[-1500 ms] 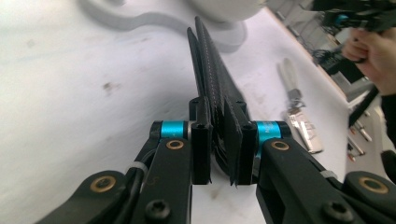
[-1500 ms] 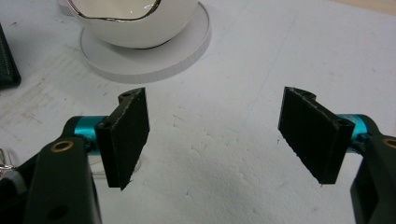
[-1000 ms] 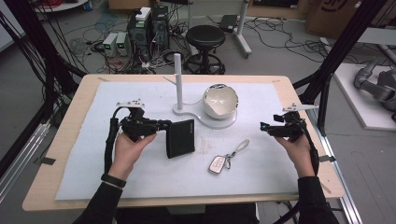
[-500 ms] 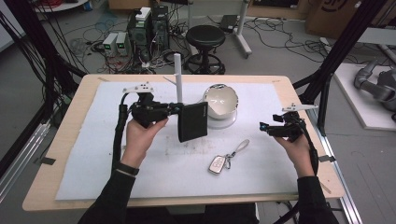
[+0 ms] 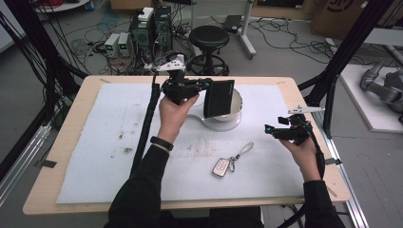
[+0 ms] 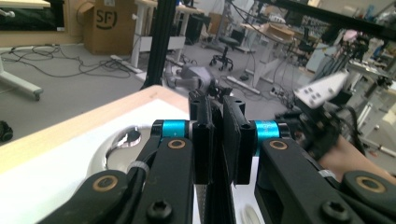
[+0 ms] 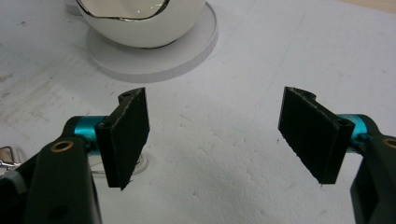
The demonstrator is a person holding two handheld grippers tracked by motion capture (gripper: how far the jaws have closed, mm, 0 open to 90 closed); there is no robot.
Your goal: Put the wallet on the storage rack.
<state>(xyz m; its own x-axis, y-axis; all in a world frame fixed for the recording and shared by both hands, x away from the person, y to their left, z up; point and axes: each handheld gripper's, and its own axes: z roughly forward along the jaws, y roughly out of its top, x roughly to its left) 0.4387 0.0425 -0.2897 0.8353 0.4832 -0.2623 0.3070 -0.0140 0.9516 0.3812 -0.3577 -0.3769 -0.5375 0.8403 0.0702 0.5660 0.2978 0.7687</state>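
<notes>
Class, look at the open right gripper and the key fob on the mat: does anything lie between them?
Nothing visible does. The right gripper hangs open over bare white mat, and the key fob lies apart on its near side. The left gripper holds the black wallet farther off, above the white stand.

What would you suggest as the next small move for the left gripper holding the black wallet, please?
Probably carry it on over the white bowl and lower it. The left gripper is shut on the black wallet, which hangs in the air above the bowl's rim; the right gripper waits open beside it.

Left claw (image 6: 218,140) clamped on a thin black wallet (image 6: 219,186), white bowl (image 6: 119,149) below, other claw (image 6: 313,126) beyond
</notes>
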